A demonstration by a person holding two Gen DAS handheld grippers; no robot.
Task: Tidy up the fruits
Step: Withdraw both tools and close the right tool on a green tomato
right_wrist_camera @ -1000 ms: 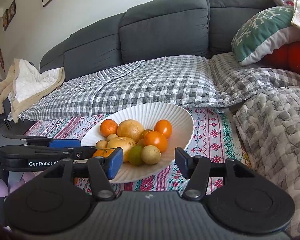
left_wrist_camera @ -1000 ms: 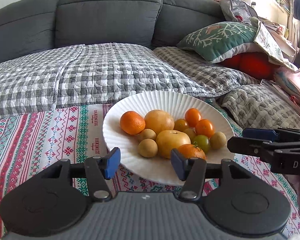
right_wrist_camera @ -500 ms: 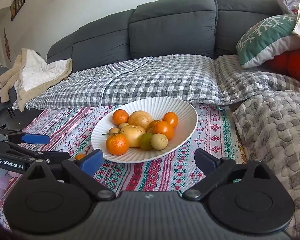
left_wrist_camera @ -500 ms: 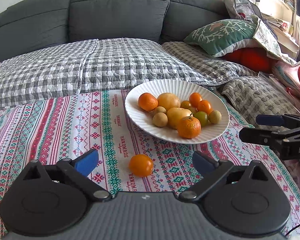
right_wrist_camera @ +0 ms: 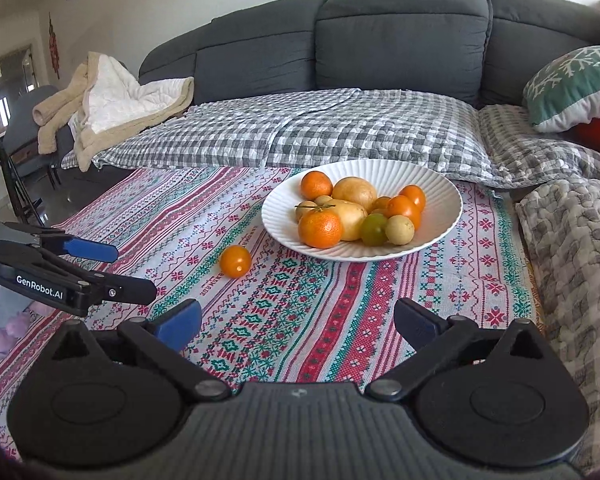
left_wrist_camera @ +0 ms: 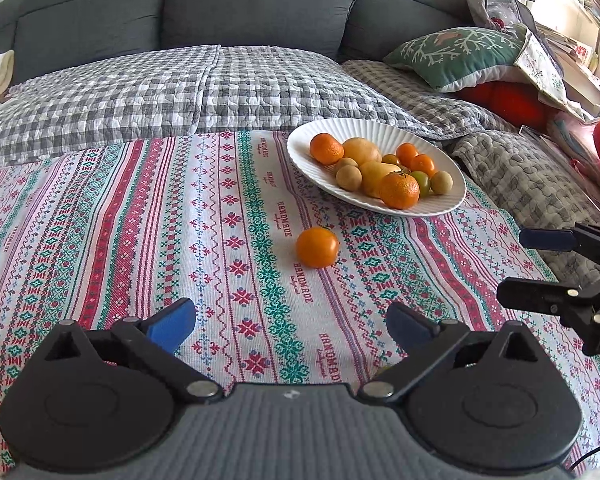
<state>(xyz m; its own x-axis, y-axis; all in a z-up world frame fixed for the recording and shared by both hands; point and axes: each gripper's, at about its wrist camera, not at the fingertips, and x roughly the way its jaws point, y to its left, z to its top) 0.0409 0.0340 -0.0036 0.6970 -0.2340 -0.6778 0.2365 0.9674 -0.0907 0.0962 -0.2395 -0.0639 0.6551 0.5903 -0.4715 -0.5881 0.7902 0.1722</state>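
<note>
Both grippers hung wide and empty: the left gripper steady, the right gripper's jaws having just spread further. One loose orange fruit lay on the patterned cloth, just beside the heaped white plate's near rim.

The plate is white, ridged and a bit shiny. The cloth under it is woven with stitched patterns. The loose orange looks smooth and glossy. The sofa is soft grey fabric.
</note>
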